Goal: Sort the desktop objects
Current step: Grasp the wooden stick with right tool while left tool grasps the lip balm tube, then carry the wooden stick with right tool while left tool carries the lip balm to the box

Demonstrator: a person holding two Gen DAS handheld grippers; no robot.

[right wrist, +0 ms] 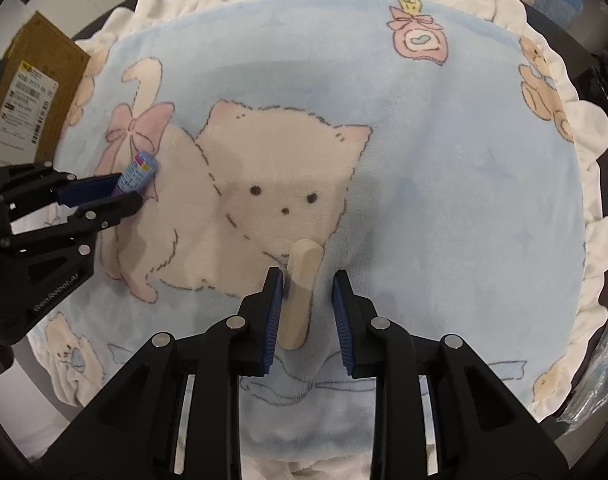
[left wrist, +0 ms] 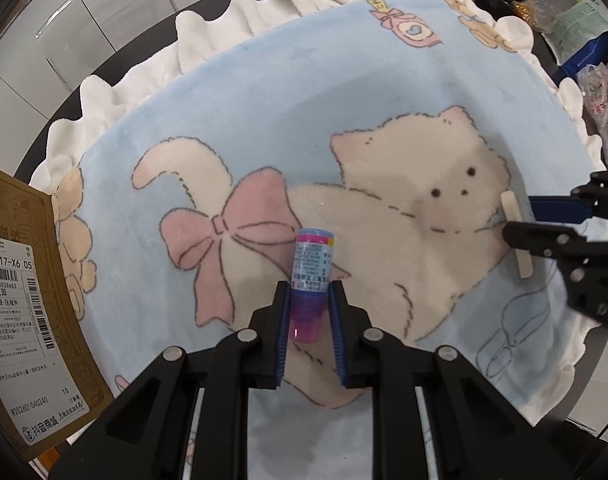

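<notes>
The small blue-and-pink labelled plastic tube (left wrist: 311, 268) lies on the pale-blue fleece cat-print blanket (left wrist: 264, 92), its purple lower end clamped between the jaws of the left gripper (left wrist: 308, 304). The flat, round-ended pale wooden stick (right wrist: 298, 296) lies well apart from it between the spread jaws of the right gripper (right wrist: 307, 304), touching only the left pad. Both grippers reach in low and nearly level, so I judge the smooth tube could slip or roll, and the stick could tip sideways as the uneven jaws close.

Blanket (left wrist: 264, 92): blue, cat print, white frill.
Cardboard box (left wrist: 28, 304): nine o'clock, labelled.
Plastic bags (left wrist: 599, 96): two o'clock.
</notes>
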